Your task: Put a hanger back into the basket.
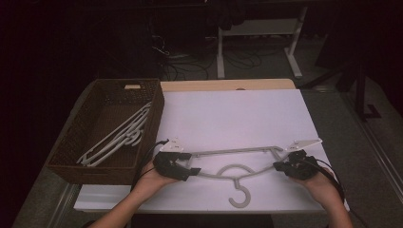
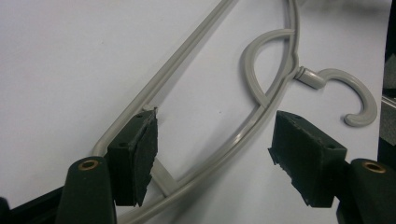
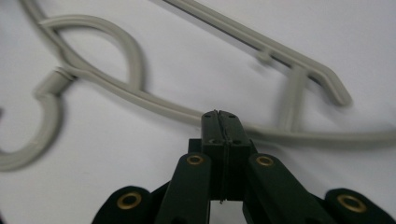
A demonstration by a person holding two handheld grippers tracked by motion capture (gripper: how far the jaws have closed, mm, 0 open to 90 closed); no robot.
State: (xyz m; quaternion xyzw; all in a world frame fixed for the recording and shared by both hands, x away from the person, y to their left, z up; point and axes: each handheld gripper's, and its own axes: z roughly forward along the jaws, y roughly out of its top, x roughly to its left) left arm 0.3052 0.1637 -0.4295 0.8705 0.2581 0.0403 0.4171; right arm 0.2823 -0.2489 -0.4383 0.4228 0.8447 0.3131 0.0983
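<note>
A grey plastic hanger point(image 1: 233, 152) lies flat on the white tabletop point(image 1: 237, 114), with its hook point(image 1: 240, 197) pointing toward the near edge. My left gripper point(image 1: 190, 164) is at the hanger's left end. In the left gripper view it point(image 2: 212, 158) stands open, the hanger's curved arm point(image 2: 233, 140) runs between its pads, and neither pad presses on it. My right gripper point(image 1: 280, 165) is at the hanger's right end. In the right gripper view its pads are pressed flat together point(image 3: 219, 121) with nothing between them, and their tips reach the hanger's lower arm point(image 3: 140, 100).
A dark woven basket point(image 1: 90, 166) stands at the table's left side with several pale hangers point(image 1: 119, 137) lying inside. Table legs and cables on the floor show beyond the far edge. The person's forearms come in from the near edge.
</note>
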